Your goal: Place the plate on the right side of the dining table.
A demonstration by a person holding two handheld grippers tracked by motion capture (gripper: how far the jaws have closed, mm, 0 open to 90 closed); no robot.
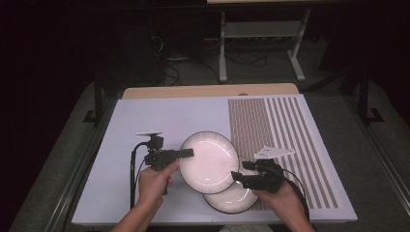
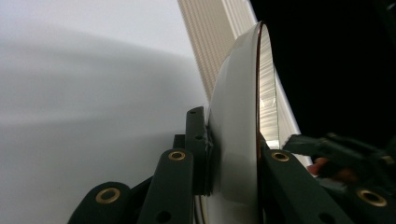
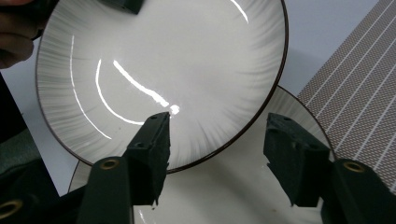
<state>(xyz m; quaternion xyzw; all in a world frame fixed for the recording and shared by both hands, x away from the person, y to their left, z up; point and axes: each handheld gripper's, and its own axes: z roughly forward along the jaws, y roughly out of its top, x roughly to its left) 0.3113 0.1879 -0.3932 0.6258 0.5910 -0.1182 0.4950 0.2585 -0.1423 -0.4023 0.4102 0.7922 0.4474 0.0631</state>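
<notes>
Plate (image 1: 209,159) being pinched at its left rim by left gripper (image 1: 186,153), overlapping second plate (image 1: 232,198) nearer; right gripper (image 1: 238,178) spreading wide, gripping nothing, at the near right rim.

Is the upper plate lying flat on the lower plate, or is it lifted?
Lifted. The left gripper is shut on the rim of the upper plate, holding it above the lower plate; the right gripper view shows a gap between them.
</notes>
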